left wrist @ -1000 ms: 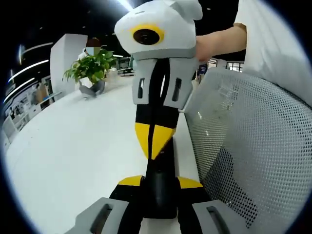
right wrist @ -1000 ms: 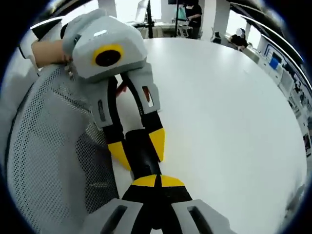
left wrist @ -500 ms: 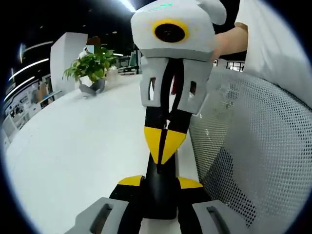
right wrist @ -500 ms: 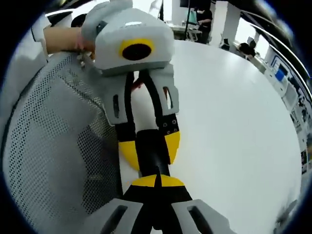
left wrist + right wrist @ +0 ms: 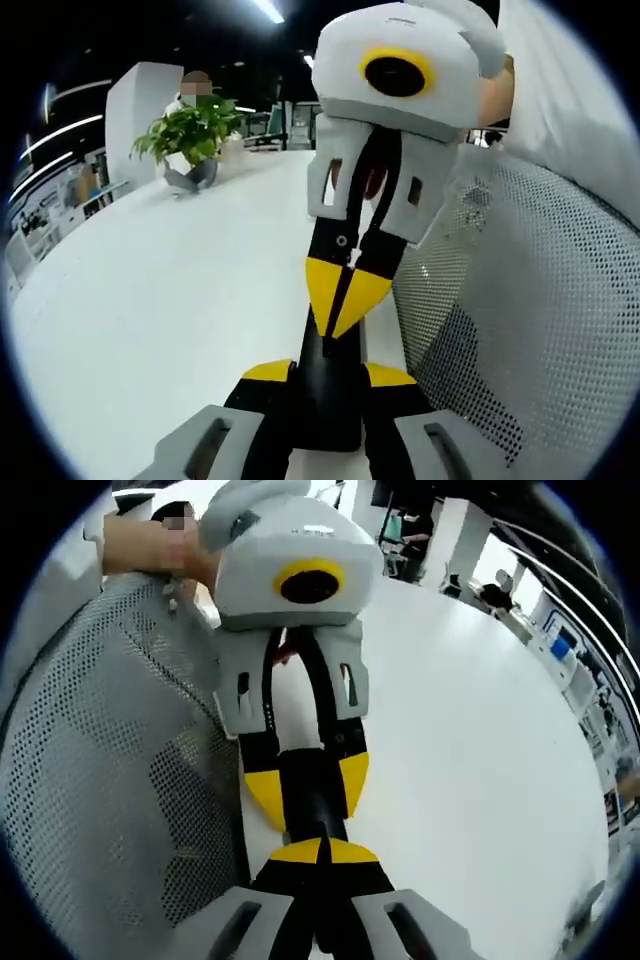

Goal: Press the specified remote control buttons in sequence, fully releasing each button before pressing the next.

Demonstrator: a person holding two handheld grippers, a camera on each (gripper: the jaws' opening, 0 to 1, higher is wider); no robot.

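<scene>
A black remote control is clamped between the yellow-tipped jaws of my left gripper, which is shut on it just above the white table. My right gripper comes down from above, its two yellow tips closed together and resting on the remote's upper face. In the right gripper view, my right gripper shows the same shut tips against the remote. My left gripper grips the remote from the far side. The buttons are hidden under the tips.
A grey mesh chair back stands close against the table edge beside both grippers. The white table stretches away wide. A potted plant sits at its far end. A person's hand holds the left gripper.
In the left gripper view, the right gripper's body has swung to the right and tilted, and its shut tips have slid slightly along the remote. The left gripper's hold on the remote is unchanged.
</scene>
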